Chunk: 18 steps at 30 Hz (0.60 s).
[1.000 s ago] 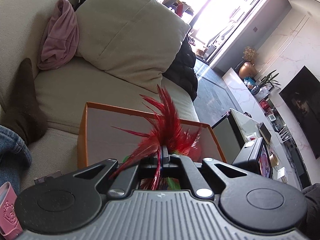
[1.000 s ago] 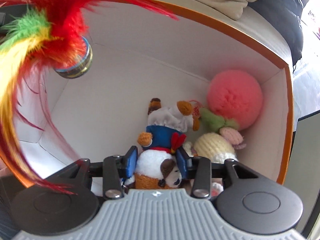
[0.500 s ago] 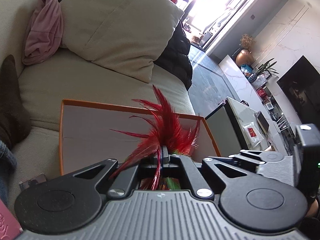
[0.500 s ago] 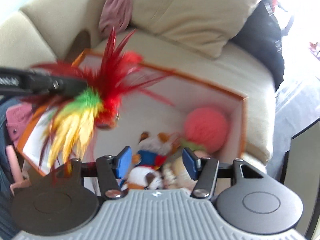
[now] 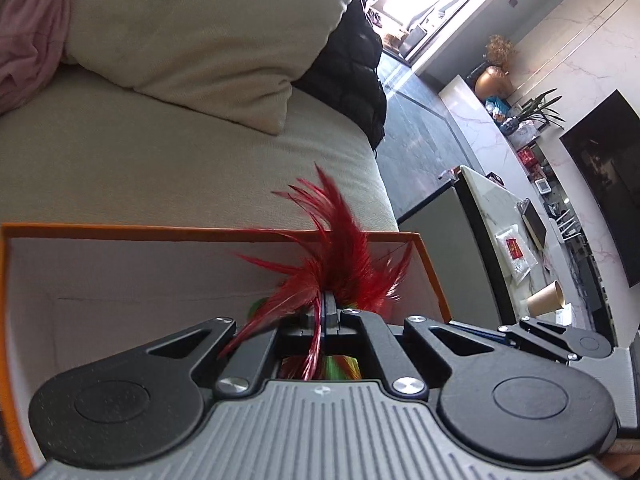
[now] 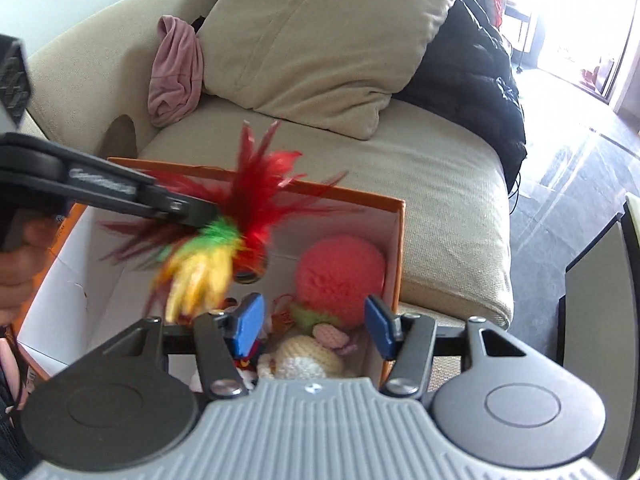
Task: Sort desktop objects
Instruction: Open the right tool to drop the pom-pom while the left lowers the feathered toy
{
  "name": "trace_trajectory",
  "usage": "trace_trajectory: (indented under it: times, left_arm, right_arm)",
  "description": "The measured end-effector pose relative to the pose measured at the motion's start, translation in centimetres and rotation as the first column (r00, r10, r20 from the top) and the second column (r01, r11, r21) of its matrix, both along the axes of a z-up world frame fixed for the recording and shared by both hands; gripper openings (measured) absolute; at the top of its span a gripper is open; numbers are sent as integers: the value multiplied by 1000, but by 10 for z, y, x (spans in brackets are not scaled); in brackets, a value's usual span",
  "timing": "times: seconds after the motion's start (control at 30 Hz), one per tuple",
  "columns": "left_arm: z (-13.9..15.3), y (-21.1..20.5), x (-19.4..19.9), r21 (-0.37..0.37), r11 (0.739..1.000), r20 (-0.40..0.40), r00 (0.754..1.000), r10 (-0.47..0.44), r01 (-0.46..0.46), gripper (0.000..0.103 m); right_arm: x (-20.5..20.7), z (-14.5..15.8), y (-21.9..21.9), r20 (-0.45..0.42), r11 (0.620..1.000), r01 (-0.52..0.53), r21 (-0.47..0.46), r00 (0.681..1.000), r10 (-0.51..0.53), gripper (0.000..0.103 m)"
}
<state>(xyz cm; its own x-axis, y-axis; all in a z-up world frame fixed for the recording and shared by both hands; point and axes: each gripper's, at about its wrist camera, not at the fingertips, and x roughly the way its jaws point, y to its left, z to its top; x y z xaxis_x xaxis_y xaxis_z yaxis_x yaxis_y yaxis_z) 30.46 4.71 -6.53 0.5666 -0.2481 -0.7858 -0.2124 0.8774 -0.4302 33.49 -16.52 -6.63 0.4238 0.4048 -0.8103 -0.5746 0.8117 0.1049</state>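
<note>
Feathers of a red, green and yellow feather toy are hanging over the open orange-rimmed box on the sofa, pinched at their base by the left gripper, whose jaws are closed tight on the quills. Below them the pink ball, a knitted cream toy and a small plush figure, mostly hidden, are lying on the box floor. The right gripper is hovering above that corner with its blue pads standing apart and nothing between them.

Risk is sitting mainly in the release: the toy is light and bushy, so feathers may be clinging to the pads or catching on the rim, leaving it draped over the edge rather than inside. The two tools are also working close together and could be bumping.

Compared with a second ago, the right gripper is no longer gripping the plush figure and is sitting higher and farther back, while the left gripper is carrying the feathers lower, closer to the box.
</note>
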Motion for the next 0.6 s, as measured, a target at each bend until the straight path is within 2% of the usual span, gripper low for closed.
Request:
trace_trajectory:
  times: [0.13,0.2,0.33,0.53,0.6]
  left_arm:
    - [-14,4,11,-59,998,-13,1000,3,-4,0]
    - [-16,8,11,-41,998,-14,999,37,-38,1]
    - [-13,16,3,-39,997,-25,997,70,-71,9]
    - [15,7,-25,74,996,7,999,51,-52,9]
    - [27,0,-40,122,992,20,999,37,-39,9]
  right_arm:
    - [3,-6,2,-8,1000,4,2,1000,-4,58]
    - [4,-9,3,-12,1000,4,1,1000,-4,58]
    - [3,-13,7,-12,1000,-2,-3,1000,2,58]
    - [-7,-11,11,-5,1000,-3,11,1000,3,57]
    - [-14,-10,11,2,1000,-5,24,1000,5,51]
